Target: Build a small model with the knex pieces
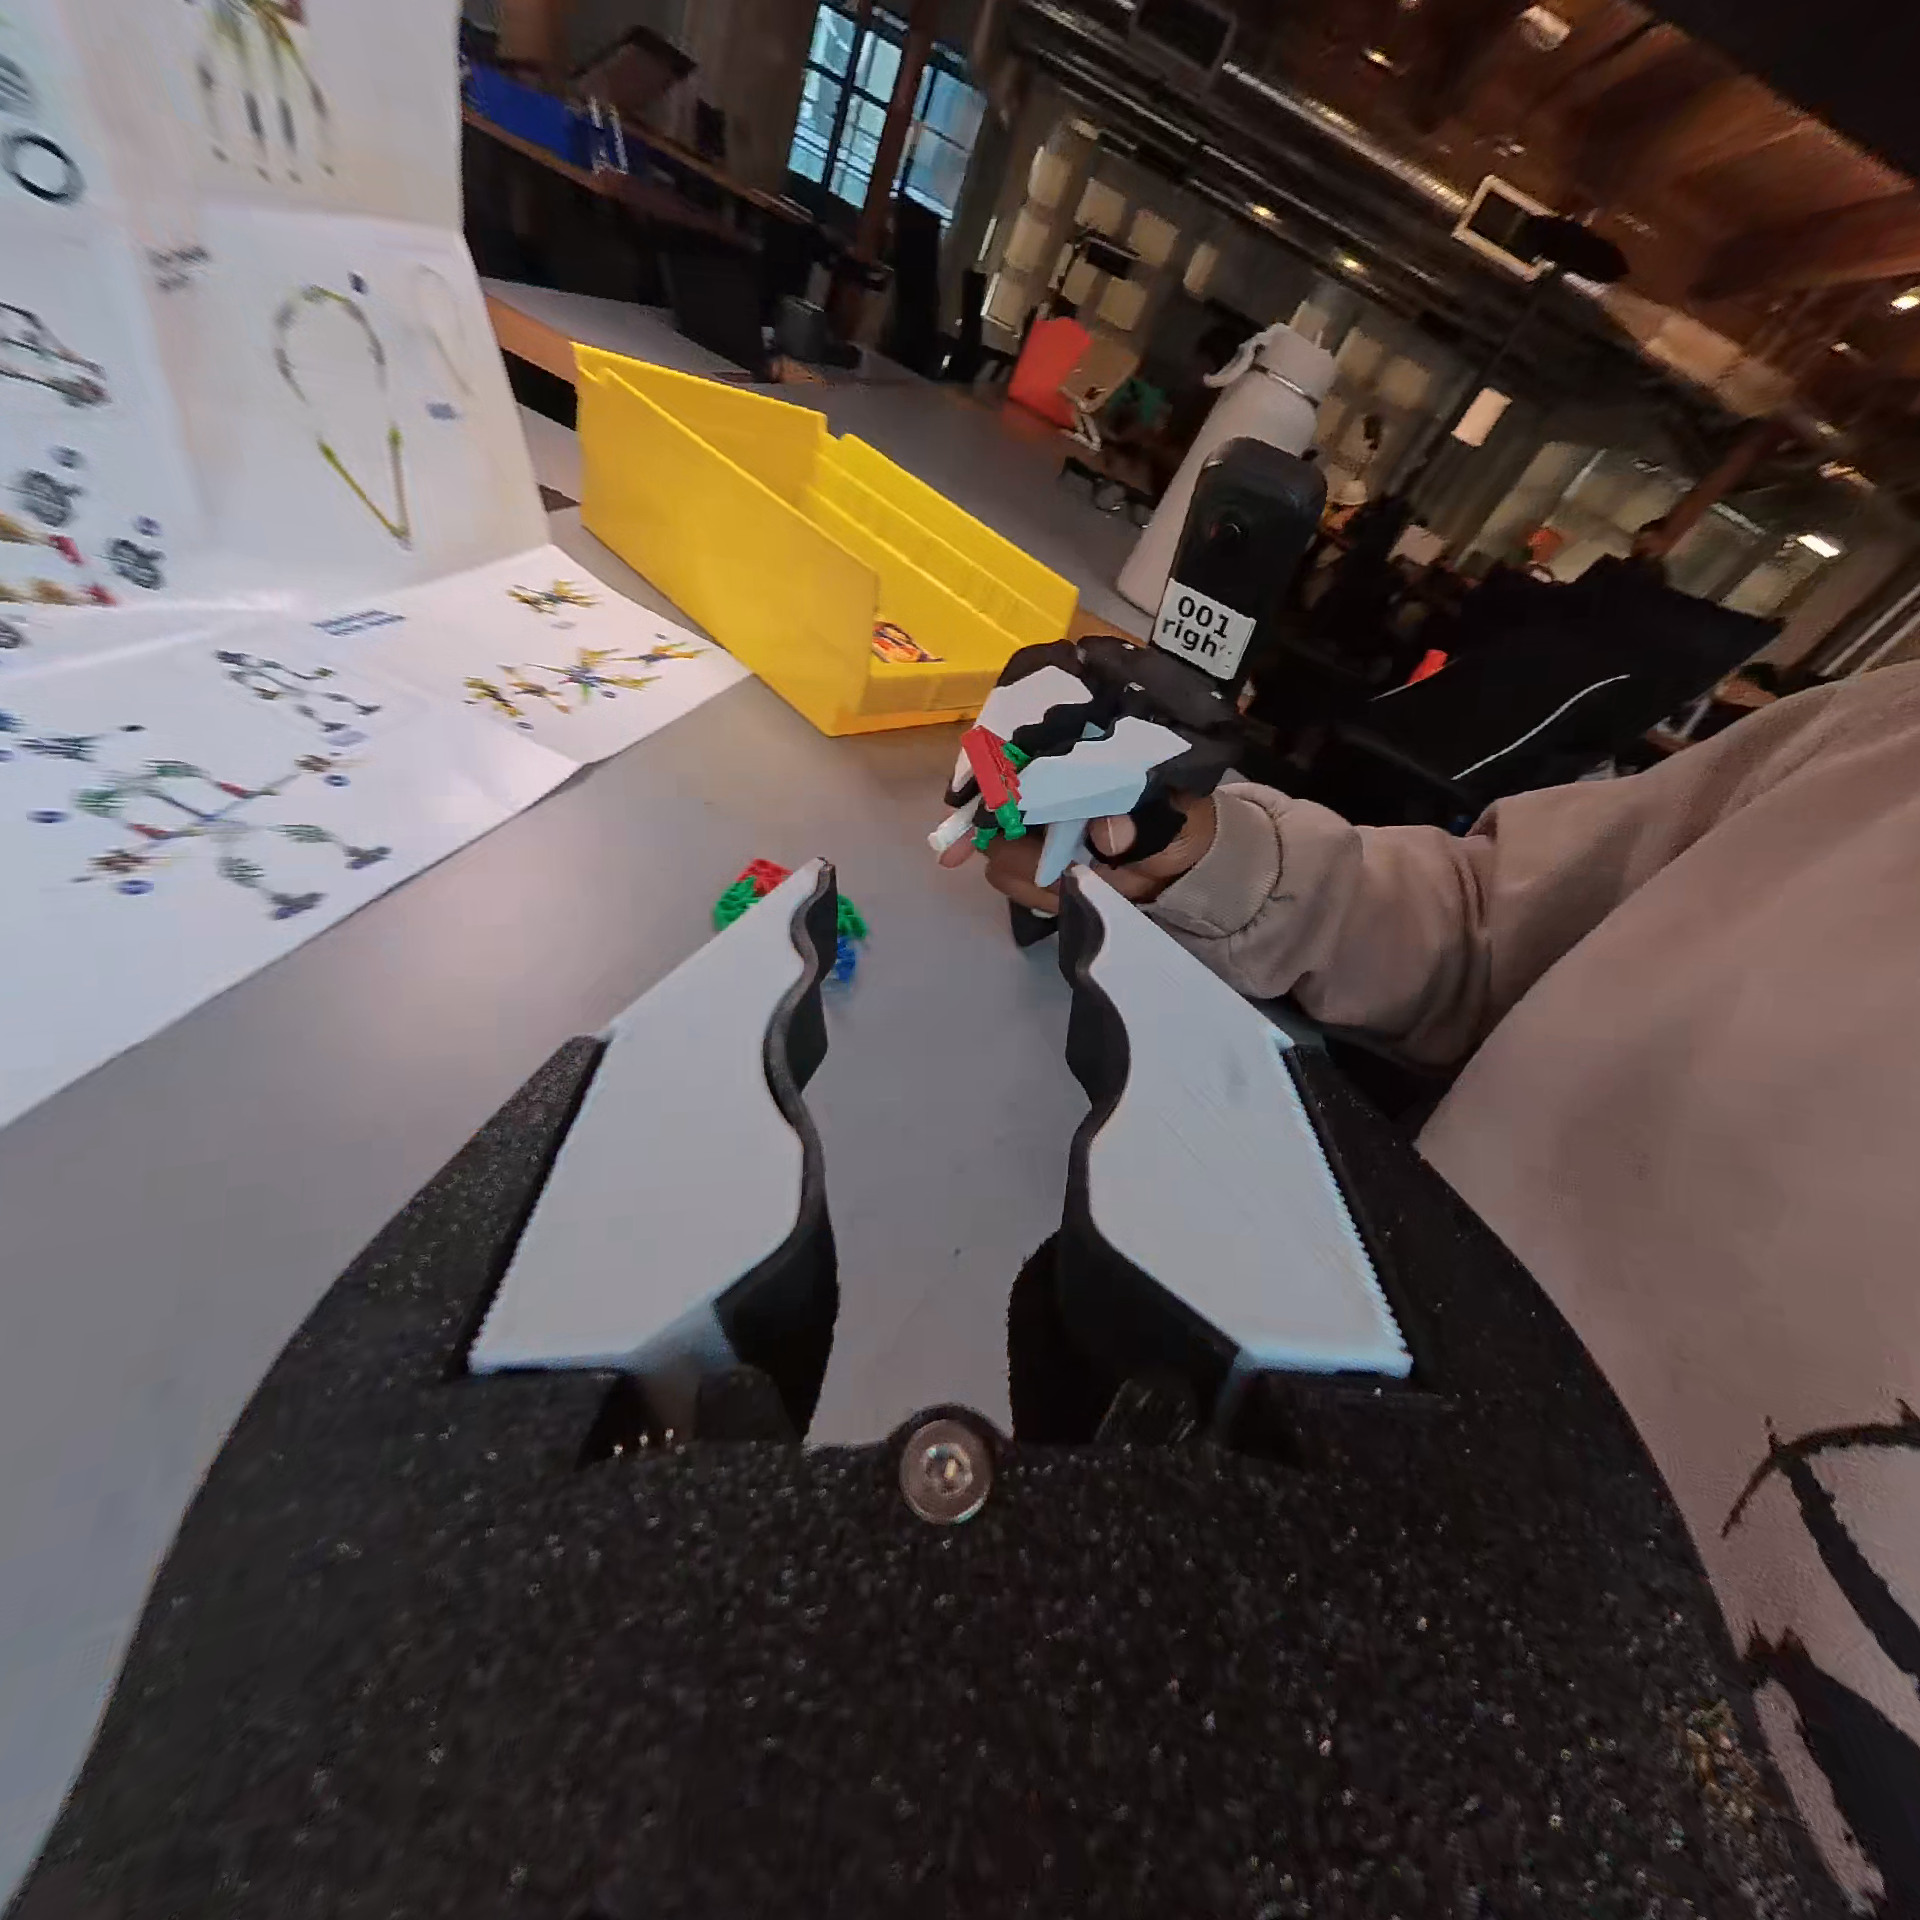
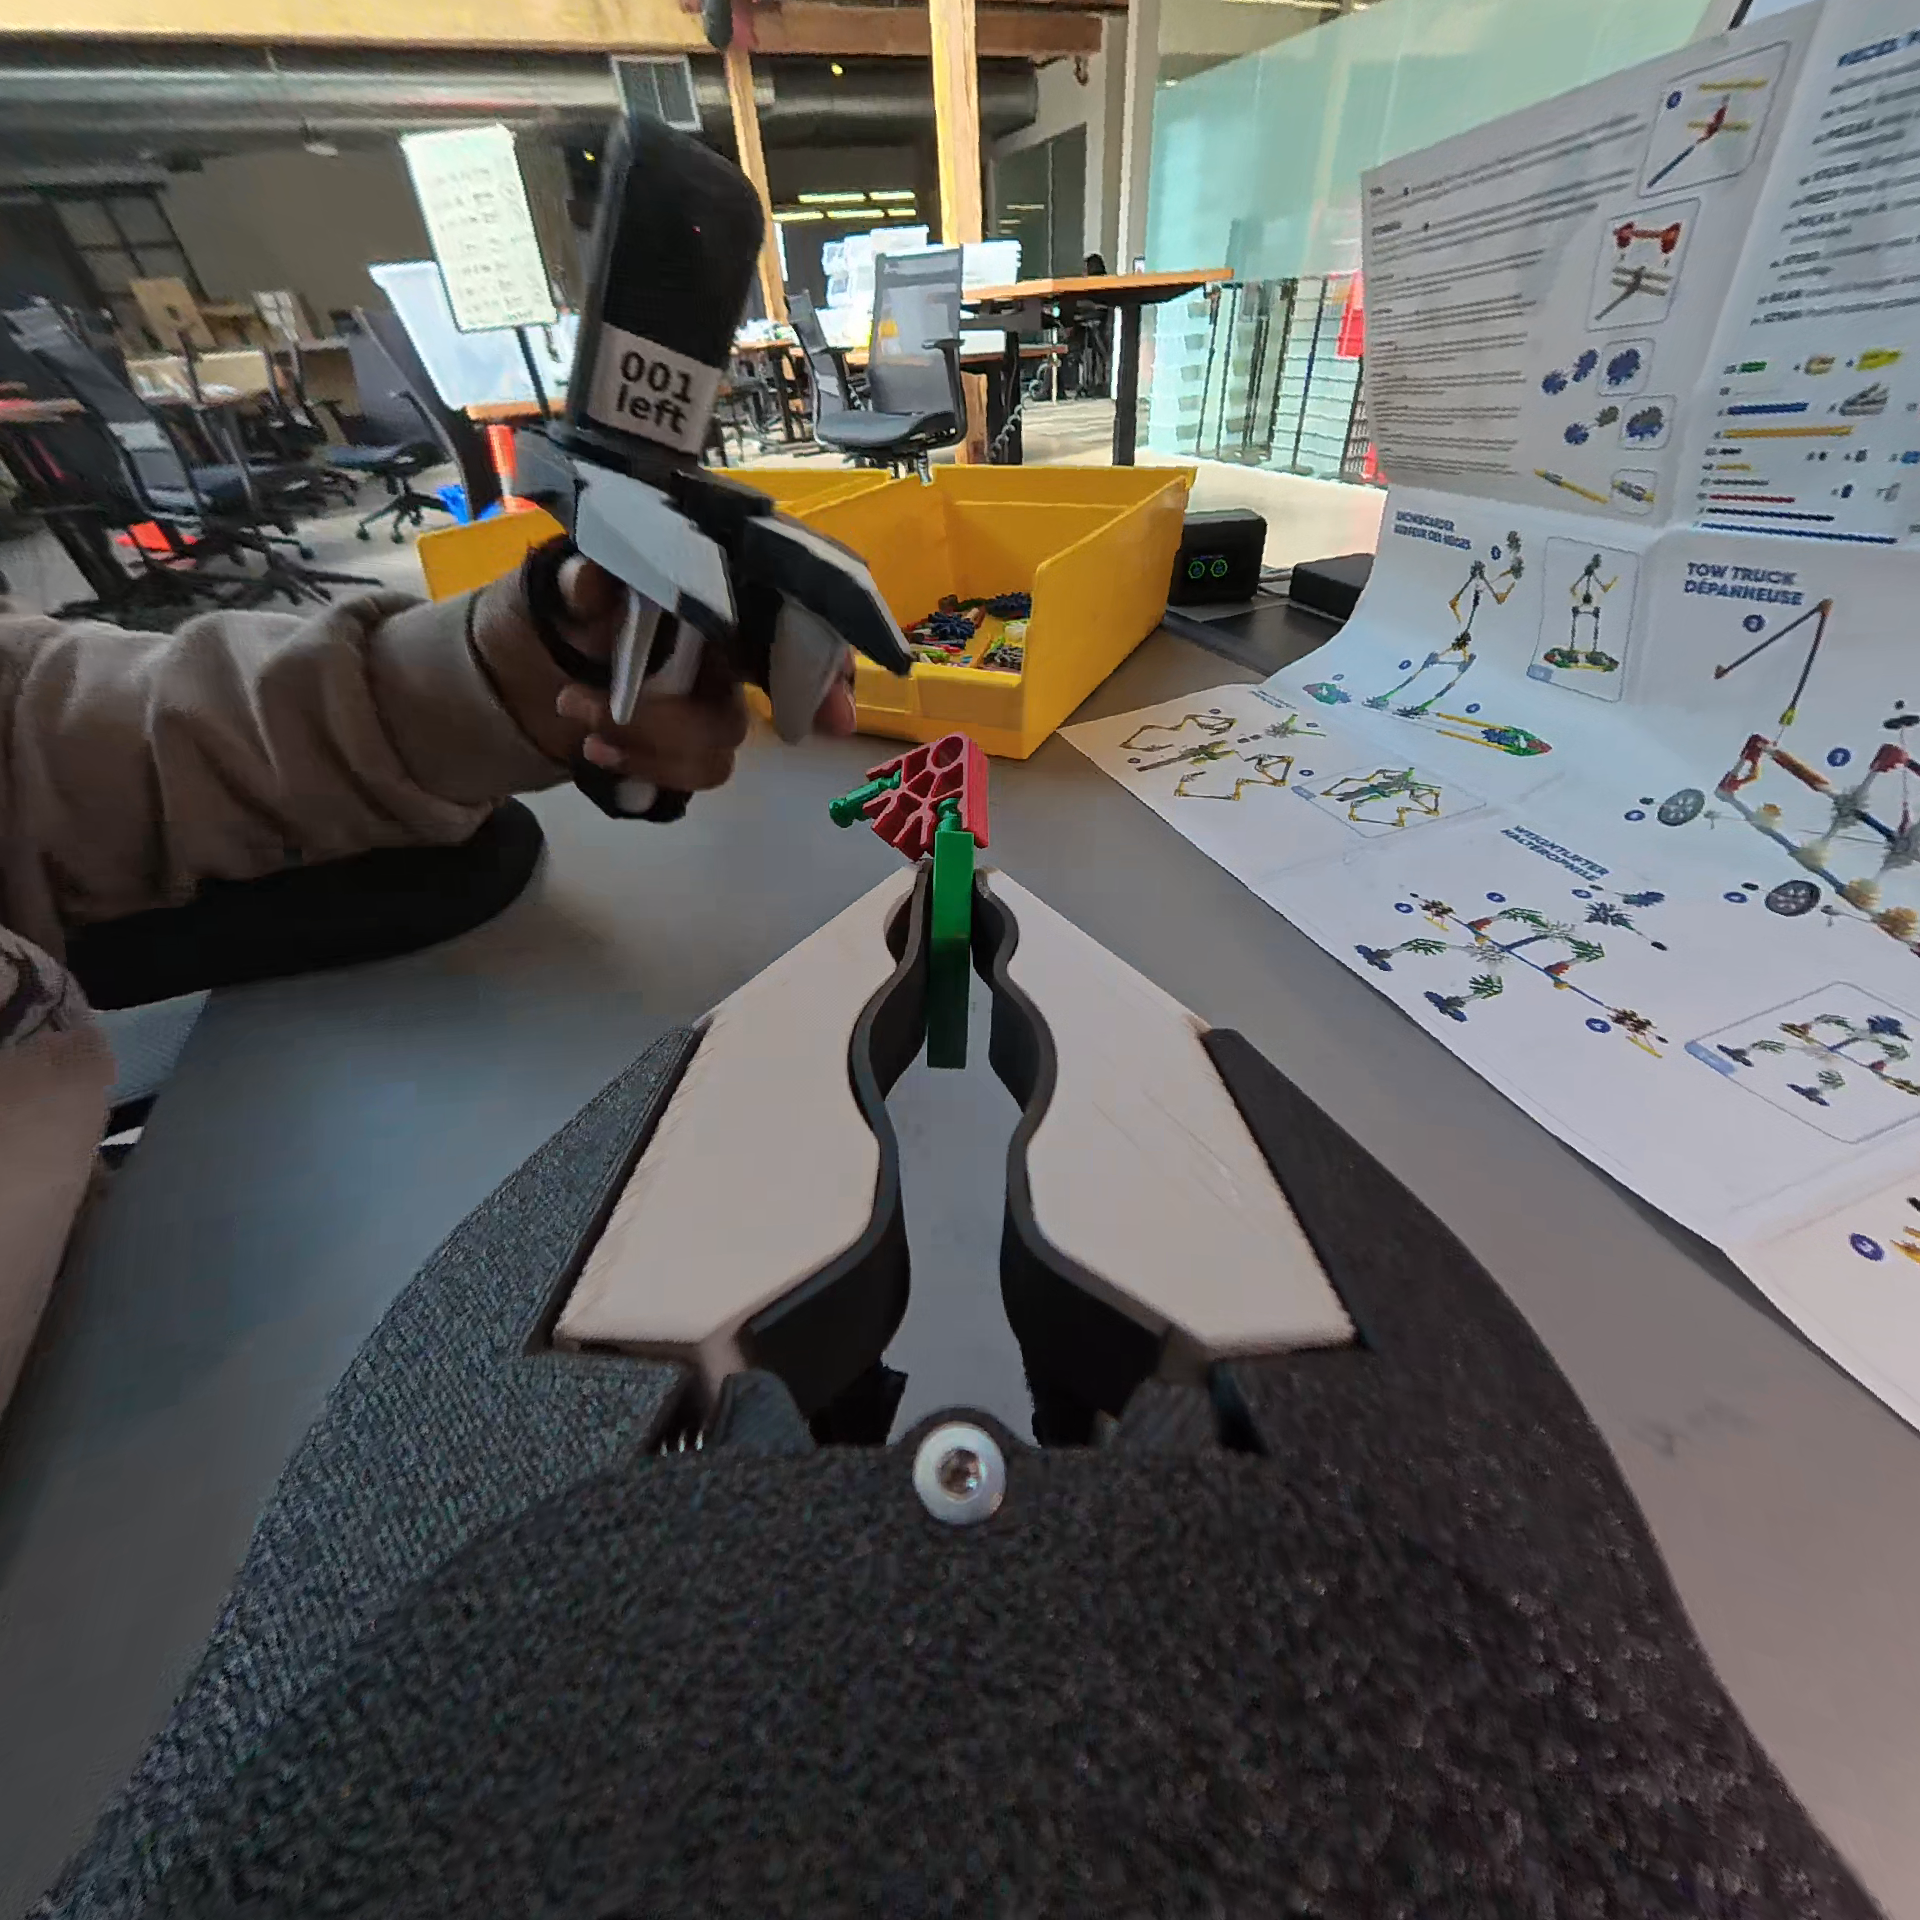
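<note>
The right gripper (image 2: pixel 951 873) has its fingers closed narrowly on the green strip of a red-and-green toy assembly (image 2: pixel 930 795), held up in the air in front of the yellow bin (image 1: pixel 727 540). The left gripper (image 1: pixel 951 878), fingers wide apart and empty, hovers above a loose cluster of pieces (image 1: pixel 743 894) on the grey worktop (image 1: pixel 312 1143), nearer than the bin. Beside the bin lies a printed instruction sheet (image 1: pixel 260 727), and a white label (image 2: pixel 652 393) sits on the left gripper's camera.

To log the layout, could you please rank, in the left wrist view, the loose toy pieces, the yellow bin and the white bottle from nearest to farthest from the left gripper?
From the left gripper:
1. Loose toy pieces, on the table at its left fingertip.
2. Yellow bin, farther back, left of centre.
3. White bottle, behind, to the right.
</note>
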Motion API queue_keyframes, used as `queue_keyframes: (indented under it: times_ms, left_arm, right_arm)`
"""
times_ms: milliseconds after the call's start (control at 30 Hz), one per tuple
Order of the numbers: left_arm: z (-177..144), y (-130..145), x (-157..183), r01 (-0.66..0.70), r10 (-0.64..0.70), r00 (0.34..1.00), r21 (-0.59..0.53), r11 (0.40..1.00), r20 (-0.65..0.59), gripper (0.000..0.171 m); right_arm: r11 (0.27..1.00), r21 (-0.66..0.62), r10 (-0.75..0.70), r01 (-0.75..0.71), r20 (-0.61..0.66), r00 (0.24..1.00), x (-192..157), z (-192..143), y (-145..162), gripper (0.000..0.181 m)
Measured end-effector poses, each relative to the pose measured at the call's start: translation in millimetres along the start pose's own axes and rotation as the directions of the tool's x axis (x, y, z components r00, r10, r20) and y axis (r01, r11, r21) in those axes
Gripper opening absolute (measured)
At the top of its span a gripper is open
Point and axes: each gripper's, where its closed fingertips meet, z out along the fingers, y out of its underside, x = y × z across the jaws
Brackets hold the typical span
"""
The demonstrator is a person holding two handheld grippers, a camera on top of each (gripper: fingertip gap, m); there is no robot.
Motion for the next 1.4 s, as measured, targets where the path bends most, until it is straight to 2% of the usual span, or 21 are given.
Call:
queue_keyframes:
  times_ms: [67,167,300,500,533,700,867,933,1000,1067,1167,1233,1400]
  left_arm:
    - [30,13,8,0.032,-0.034,0.998,-0.042,0.999,-0.051,0.041]
    - [50,24,11,0.054,-0.061,0.996,-0.097,0.994,-0.064,0.037]
    - [52,23,8,0.106,-0.11,0.991,-0.048,0.993,-0.083,0.022]
    - [51,33,10,0.189,-0.191,0.974,-0.026,0.982,-0.12,0.015]
    - [51,34,10,0.183,-0.184,0.976,-0.021,0.983,-0.117,0.005]
    - [49,39,11,0.108,-0.113,0.989,-0.053,0.993,-0.098,0.004]
    - [45,46,14,-0.041,0.033,0.997,-0.115,0.992,-0.071,0.003]
    - [46,48,18,-0.065,0.054,0.995,-0.122,0.99,-0.089,0.003]
    - [48,51,23,-0.086,0.073,0.992,-0.13,0.988,-0.102,0.003]
    - [49,51,27,-0.101,0.087,0.99,-0.126,0.987,-0.114,0.003]
    - [47,48,36,-0.154,0.137,0.979,-0.109,0.982,-0.149,0.003]
    - [45,45,44,-0.212,0.195,0.966,-0.093,0.973,-0.168,0.003]
    - [38,36,61,-0.286,0.272,0.936,-0.033,0.958,-0.224,0.004]
  right_arm:
    - [1.0,0.0,0.0,0.0,0.011,1.0,-3,0,-1,0.005]
    - [0.999,-0.014,-0.032,0.033,0.008,0.999,-5,1,1,0.005]
    - [0.996,-0.051,-0.068,0.067,-0.024,0.997,-2,3,7,0.005]
    - [0.987,-0.09,-0.141,0.136,-0.042,0.989,-6,9,14,0.005]
    - [0.984,-0.1,-0.154,0.149,-0.05,0.987,-6,10,15,0.005]
    - [0.983,-0.107,-0.148,0.146,-0.011,0.989,-12,11,17,0.007]
    - [0.997,-0.079,0.039,-0.026,0.166,0.985,-34,8,12,0.026]
    - [0.997,-0.066,0.062,-0.05,0.182,0.981,-38,9,9,0.021]
    - [0.996,-0.064,0.072,-0.062,0.18,0.981,-38,10,9,0.009]
    - [0.992,-0.05,0.122,-0.114,0.22,0.968,-42,8,5,0.007]
    - [0.971,-0.049,0.236,-0.233,0.312,0.92,-51,4,-2,0.006]
    - [0.935,-0.051,0.341,-0.35,0.389,0.856,-57,2,-8,0.005]
    - [0.761,-0.103,0.574,-0.641,0.568,0.59,-69,-1,-20,0.005]
